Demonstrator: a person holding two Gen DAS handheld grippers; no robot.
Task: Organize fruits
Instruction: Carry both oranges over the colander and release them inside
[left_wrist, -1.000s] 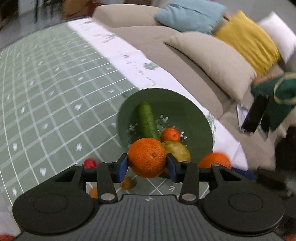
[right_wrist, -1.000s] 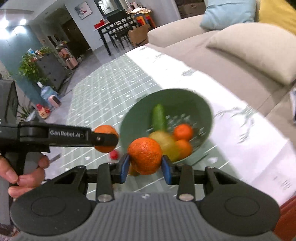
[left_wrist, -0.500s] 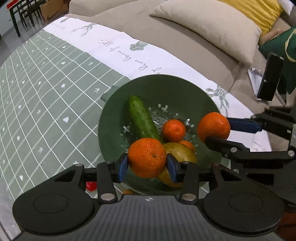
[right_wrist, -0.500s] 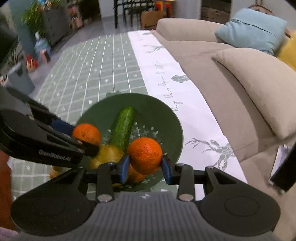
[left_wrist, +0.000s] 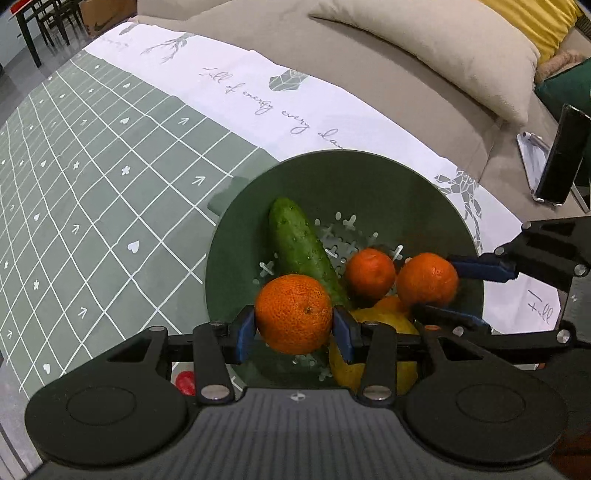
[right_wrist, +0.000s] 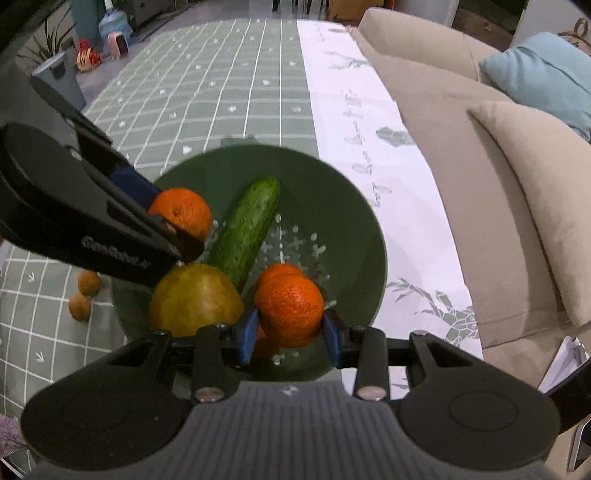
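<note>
A green colander bowl sits on the table and holds a cucumber, a yellow pear and a loose orange. My left gripper is shut on an orange above the bowl's near left side; it also shows in the right wrist view. My right gripper is shut on another orange, above the bowl's right side; that orange shows in the left wrist view.
Two walnuts and a small red fruit lie on the green grid tablecloth left of the bowl. A beige sofa with cushions runs along the table's far side. A phone on a stand stands at the right.
Both grippers have moved in over the bowl with their oranges and come lower and closer to it. The bowl's contents have not moved.
</note>
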